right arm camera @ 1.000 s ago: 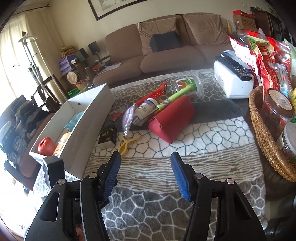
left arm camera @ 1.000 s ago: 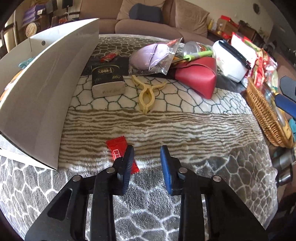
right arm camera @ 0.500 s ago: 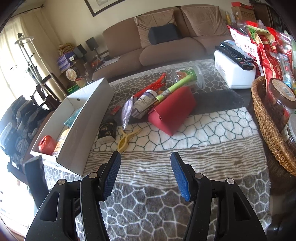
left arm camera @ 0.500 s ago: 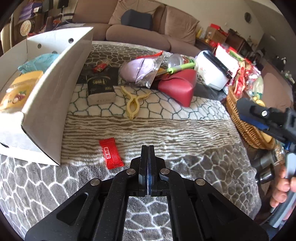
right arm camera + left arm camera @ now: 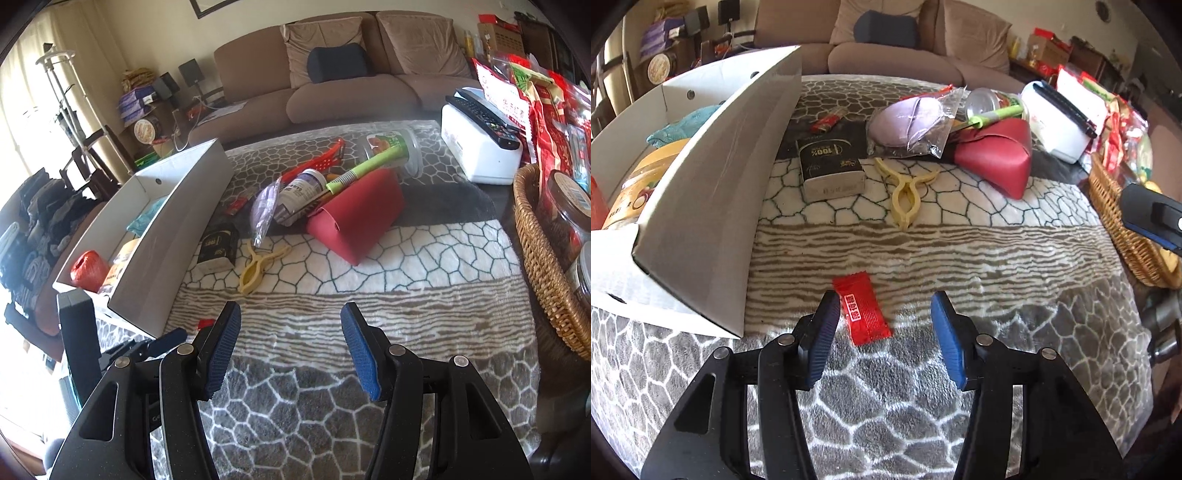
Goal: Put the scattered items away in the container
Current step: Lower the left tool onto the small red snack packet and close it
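Your left tongs are spread wide with nothing in them, and the red packet lies flat on the blanket just inside the left finger — looks like the pickup step. Shift a little left to centre it, drop, squeeze, then carry it to the white box on the left. Right tongs — also released, idle.

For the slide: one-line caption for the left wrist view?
Open left gripper poised over a red packet on the blanket, beside the white box.
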Motion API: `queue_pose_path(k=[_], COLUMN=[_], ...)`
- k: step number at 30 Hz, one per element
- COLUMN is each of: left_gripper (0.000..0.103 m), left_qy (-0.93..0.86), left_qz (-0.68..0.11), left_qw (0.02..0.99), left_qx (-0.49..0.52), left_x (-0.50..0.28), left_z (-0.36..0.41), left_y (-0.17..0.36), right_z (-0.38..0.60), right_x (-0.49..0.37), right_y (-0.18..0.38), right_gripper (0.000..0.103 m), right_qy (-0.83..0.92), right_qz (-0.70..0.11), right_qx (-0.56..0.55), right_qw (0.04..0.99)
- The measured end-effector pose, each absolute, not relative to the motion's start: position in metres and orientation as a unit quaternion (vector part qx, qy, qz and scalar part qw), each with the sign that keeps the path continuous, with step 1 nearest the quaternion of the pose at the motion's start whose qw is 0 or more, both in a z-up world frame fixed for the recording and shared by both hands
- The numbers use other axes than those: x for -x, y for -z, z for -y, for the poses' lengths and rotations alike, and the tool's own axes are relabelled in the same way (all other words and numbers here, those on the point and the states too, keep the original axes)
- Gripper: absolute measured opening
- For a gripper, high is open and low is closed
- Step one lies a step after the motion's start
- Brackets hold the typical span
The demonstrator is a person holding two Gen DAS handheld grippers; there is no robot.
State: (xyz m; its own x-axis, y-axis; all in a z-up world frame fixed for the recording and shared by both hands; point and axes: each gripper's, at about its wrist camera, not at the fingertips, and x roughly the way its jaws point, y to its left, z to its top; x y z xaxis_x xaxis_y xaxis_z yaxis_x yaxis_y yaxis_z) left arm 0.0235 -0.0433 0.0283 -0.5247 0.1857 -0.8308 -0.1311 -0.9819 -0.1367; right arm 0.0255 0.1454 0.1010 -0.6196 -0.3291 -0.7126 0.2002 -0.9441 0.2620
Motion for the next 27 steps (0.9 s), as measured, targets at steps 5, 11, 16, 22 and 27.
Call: queue_pose_path(k=[5,11,16,22,27], left_gripper=[0.002,0.029,0.070,0.019,0.018], left_qy=[-0.873,-0.872,-0.874,-0.879,-0.890], left_qz=[0.041,0.049,0.037,0.013,0.021], left_qw=[0.086,0.076,0.079,0.072,0.090], left_qx=[0.479,0.481,0.478,0.472,0.447], left_x=[-0.022,-0.023,-0.025,-0.024,-0.030], left_z=[0.050,0.055,0.044,0.040,0.044], left_y=[-0.021,-0.021,-0.018,-0.016,-0.037], right_z=[-0.152,-0.156,-0.149,-0.152,-0.153], right_x=[-0.022,-0.020,-0.023,-0.023,-0.020], right_y=[-0.097,-0.097,-0.097,-0.097,-0.095], right_gripper=[0.059,0.059,0.059,0.059,0.059], right_qy=[0.892,0.888,0.888,0.888,0.883], right_qz=[0.091,0.115,0.098,0.106,0.115], right_qx=[-0.416,-0.419,-0.422,-0.420,-0.426], right_qw=[0.148,0.153,0.153,0.153,0.158])
